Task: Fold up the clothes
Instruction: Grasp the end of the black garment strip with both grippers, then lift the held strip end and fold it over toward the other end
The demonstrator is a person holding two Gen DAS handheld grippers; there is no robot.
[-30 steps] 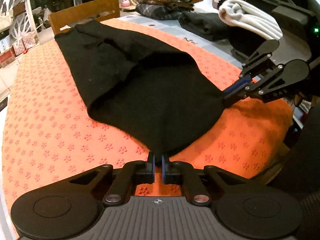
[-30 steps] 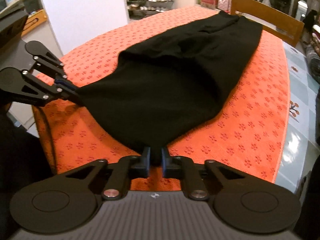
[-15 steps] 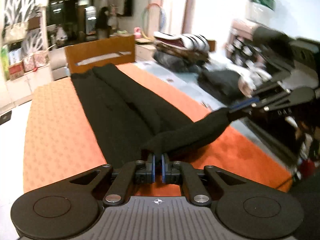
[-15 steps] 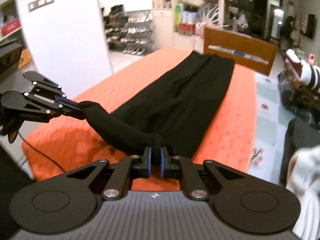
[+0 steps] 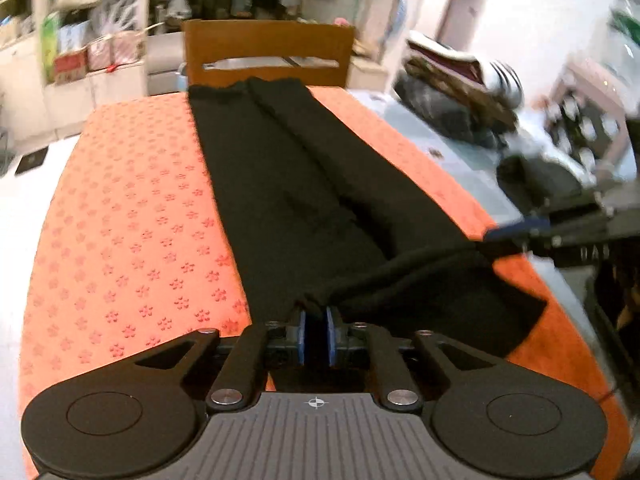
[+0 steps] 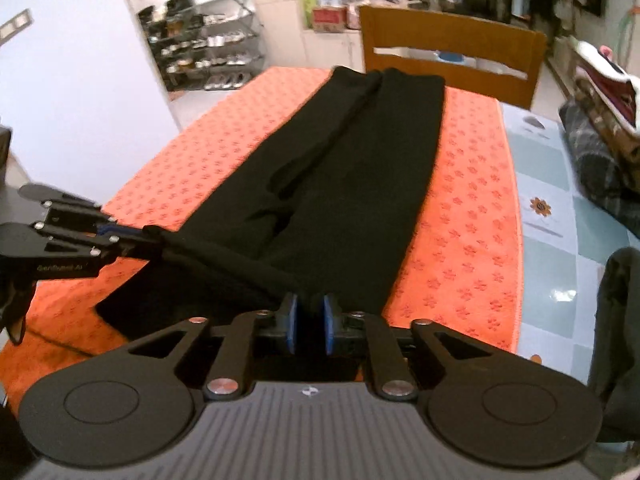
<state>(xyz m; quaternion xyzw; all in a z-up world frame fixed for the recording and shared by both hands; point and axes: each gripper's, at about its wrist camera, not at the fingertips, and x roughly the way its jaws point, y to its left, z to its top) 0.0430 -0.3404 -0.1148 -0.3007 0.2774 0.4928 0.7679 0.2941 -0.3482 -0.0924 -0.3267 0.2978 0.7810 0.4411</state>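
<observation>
A pair of black trousers (image 5: 304,184) lies lengthwise on the counter (image 5: 132,216), which is covered by an orange cloth stamped with small flowers. The two legs run side by side away from the cameras, their hems reaching the far edge just in front of a wooden chair (image 5: 268,52). The near end, the waist, is lifted off the cloth and stretched into a taut band between the two tools.

The left tongs (image 5: 316,334) are closed to a narrow gap on one corner of the waistband, the black fabric bunched between the blue pads (image 5: 302,336). In the right wrist view the same tongs (image 6: 132,236) come in from the left side, pinching that corner above the orange cloth. The right tongs (image 6: 308,330) grip the other corner of the waistband in the same way, with fabric filling the slot between their blue pads (image 6: 291,328); in the left wrist view they (image 5: 500,236) reach in from the right, blurred, holding the fabric's end over the counter's edge.

Below the raised band, a slack flap of the trousers rests on the cloth near the counter's front edge. To the right of the orange cloth, a stack of folded clothes (image 5: 460,88) sits on a pale tiled surface (image 6: 548,200).
</observation>
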